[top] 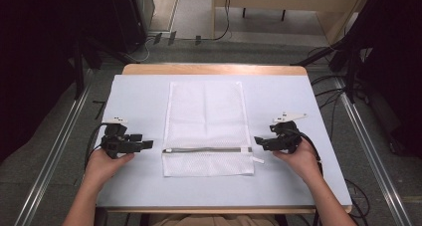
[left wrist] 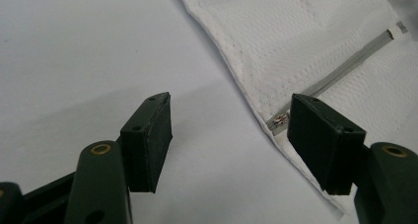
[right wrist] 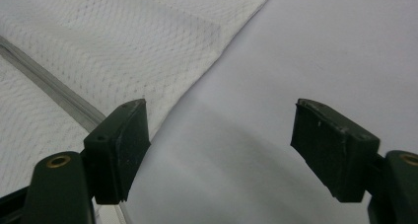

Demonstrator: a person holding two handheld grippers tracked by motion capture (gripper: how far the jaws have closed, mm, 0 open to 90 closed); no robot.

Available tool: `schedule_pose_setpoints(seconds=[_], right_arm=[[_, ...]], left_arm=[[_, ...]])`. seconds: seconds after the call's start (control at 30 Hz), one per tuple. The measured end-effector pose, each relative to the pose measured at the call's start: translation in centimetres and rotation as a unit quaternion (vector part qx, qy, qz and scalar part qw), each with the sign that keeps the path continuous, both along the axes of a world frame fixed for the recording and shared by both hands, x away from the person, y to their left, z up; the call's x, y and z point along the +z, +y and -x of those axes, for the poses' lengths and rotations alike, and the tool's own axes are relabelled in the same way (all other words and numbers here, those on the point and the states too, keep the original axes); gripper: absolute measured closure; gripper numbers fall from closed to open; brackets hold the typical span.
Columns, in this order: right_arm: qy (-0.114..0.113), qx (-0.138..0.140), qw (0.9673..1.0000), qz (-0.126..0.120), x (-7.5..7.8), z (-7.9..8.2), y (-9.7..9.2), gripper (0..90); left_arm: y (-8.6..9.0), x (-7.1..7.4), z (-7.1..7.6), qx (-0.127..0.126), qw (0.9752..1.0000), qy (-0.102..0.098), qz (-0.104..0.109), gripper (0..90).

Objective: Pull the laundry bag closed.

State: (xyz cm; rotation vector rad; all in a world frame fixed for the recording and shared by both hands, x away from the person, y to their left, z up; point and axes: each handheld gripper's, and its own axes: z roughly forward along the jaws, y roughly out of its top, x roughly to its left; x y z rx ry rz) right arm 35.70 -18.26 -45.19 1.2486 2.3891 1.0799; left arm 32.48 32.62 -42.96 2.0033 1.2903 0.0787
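1. The white mesh laundry bag [top: 206,129] lies flat at the middle of the surface [top: 139,94]. Its long axis runs from 12 to 6 o'clock in the high view.
2. The zipper [top: 206,149] crosses the bag's near end from 9 to 3 o'clock, so its line points at both hands.
3. The left gripper [top: 144,143] sits at 9 o'clock of the bag, just off the zipper's left end. Its fingers [left wrist: 148,140] stand open with nothing between them. In the left gripper view the metal zipper pull [left wrist: 281,119] lies just beside the far finger, at the bag's edge.
4. The right gripper [top: 260,141] sits at 3 o'clock, just off the zipper's right end. Its fingers [right wrist: 121,147] are likewise apart and empty, one over the bag's side edge, the other over bare surface.
5. Both hands look about equally near. The left one seems better placed for the pull, and the right for pinning the opposite end.
6. There is open room at 9 and 3 o'clock and past the bag at 12. The near edge of the surface at 6 o'clock is closer, leaving less space there.
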Motion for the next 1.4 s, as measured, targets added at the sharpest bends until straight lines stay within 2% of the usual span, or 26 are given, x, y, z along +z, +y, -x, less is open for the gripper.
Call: schedule_pose_setpoints(seconds=[0.7, 0.9, 1.13, 1.3, 1.4], right_arm=[[0.021, 0.010, 0.9997, 0.002, 0.3, 0.2, 0.5, 30.6], [0.023, 0.015, 0.9996, 0.008, 0.4, 0.4, 1.5, 31.7], [0.024, 0.034, 0.9990, 0.015, 0.5, 0.6, 2.6, 32.3], [0.022, 0.043, 0.9987, 0.017, 0.6, 0.7, 3.4, 32.8], [0.025, 0.045, 0.9985, 0.018, 0.7, 0.9, 3.9, 33.0]], left_arm=[[-0.1, 0.1, 0.1, -0.006, 1.0000, -0.001, -0.004, 34.1], [-0.2, 0.2, 0.2, -0.007, 0.9999, -0.001, -0.008, 34.0], [-0.3, 0.2, 0.2, -0.010, 0.9999, 0.001, -0.007, 33.5], [-0.6, 0.5, 0.4, -0.016, 0.9998, -0.001, 0.006, 33.5], [-0.7, 0.6, 0.5, -0.016, 0.9999, -0.002, 0.004, 33.5]])
